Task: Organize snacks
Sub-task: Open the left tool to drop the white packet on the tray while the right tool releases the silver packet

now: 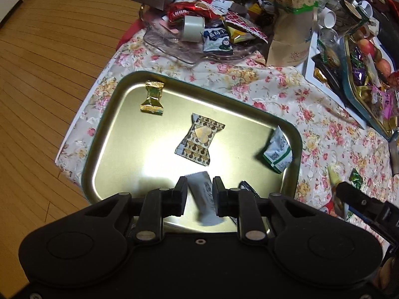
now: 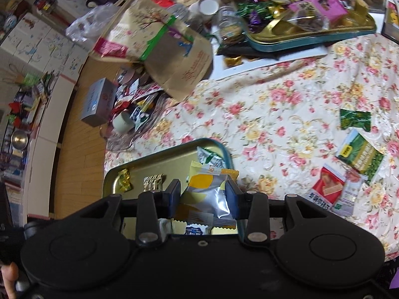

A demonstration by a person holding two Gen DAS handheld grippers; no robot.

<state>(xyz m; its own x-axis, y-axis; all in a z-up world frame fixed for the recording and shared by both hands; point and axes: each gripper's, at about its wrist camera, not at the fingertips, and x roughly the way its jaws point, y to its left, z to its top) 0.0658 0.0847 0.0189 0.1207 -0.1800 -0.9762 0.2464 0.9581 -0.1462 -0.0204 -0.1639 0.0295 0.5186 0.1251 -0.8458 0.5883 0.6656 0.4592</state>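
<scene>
Left tongs (image 1: 199, 196) are sitting low over the near edge of the gold tray (image 1: 119, 149), fingers apart, with a blurred white sachet (image 1: 203, 199) lying between them; contact cannot be confirmed. Right tongs (image 2: 203, 199) are clamping a yellow-and-silver snack pack (image 2: 207, 194) above the same tray's near corner. Farther in, a patterned candy (image 1: 199, 139), a gold candy (image 1: 152, 97) and a green-and-white packet (image 1: 278, 150) are resting on the tray. Beyond, loose snacks are lying on the floral bench cloth (image 2: 274, 114), near a brown paper bag (image 2: 174, 57).
</scene>
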